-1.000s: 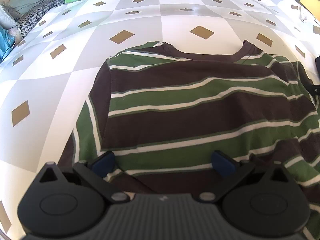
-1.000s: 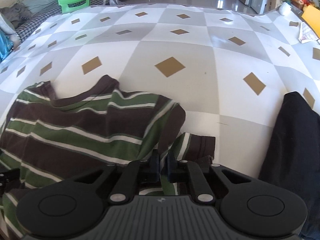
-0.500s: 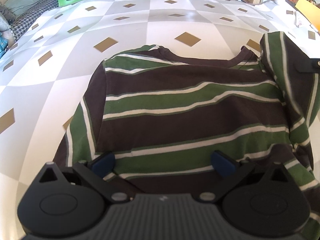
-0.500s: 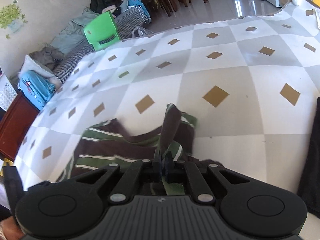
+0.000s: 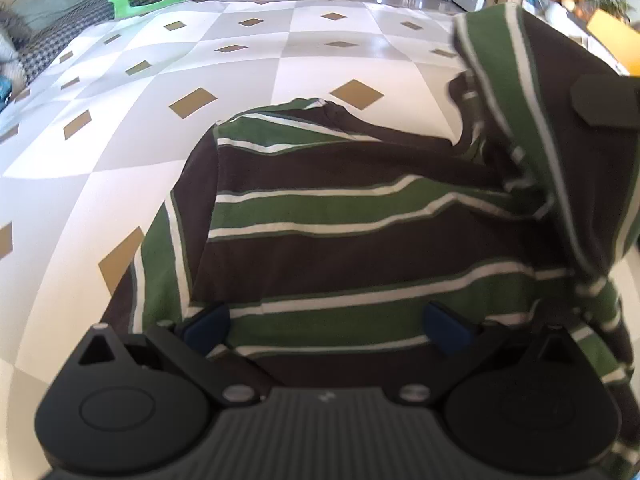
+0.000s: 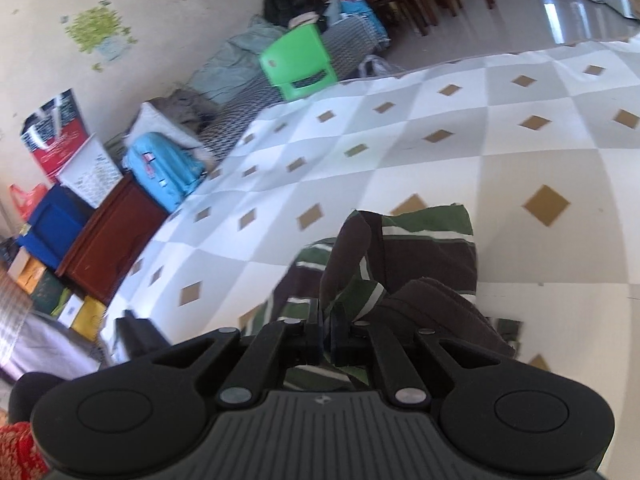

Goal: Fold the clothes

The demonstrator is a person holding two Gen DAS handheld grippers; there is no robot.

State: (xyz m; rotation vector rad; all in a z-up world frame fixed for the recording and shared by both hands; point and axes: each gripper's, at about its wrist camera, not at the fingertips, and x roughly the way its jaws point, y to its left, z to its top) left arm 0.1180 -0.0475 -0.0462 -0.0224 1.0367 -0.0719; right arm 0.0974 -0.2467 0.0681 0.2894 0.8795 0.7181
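A brown, green and white striped shirt point(image 5: 340, 216) lies on the chequered tablecloth point(image 5: 120, 152). My left gripper point(image 5: 326, 326) is open, its blue-tipped fingers point(image 5: 206, 324) spread over the shirt's near hem. My right gripper point(image 6: 326, 334) is shut on the shirt's right sleeve point(image 6: 400, 256) and holds it up above the table. In the left wrist view the lifted sleeve point(image 5: 540, 120) hangs at the right, with part of the right gripper point(image 5: 604, 100) against it.
A green plastic chair point(image 6: 298, 62) and a sofa with piled clothes stand past the table's far edge. A wooden cabinet point(image 6: 112, 236), a blue bag and boxes stand to the left. Yellow items point(image 5: 612, 36) lie at the far right.
My right gripper has lifted the right sleeve high and carried it leftward over the shirt's body. The left gripper has stayed open at the hem, shifting slightly.
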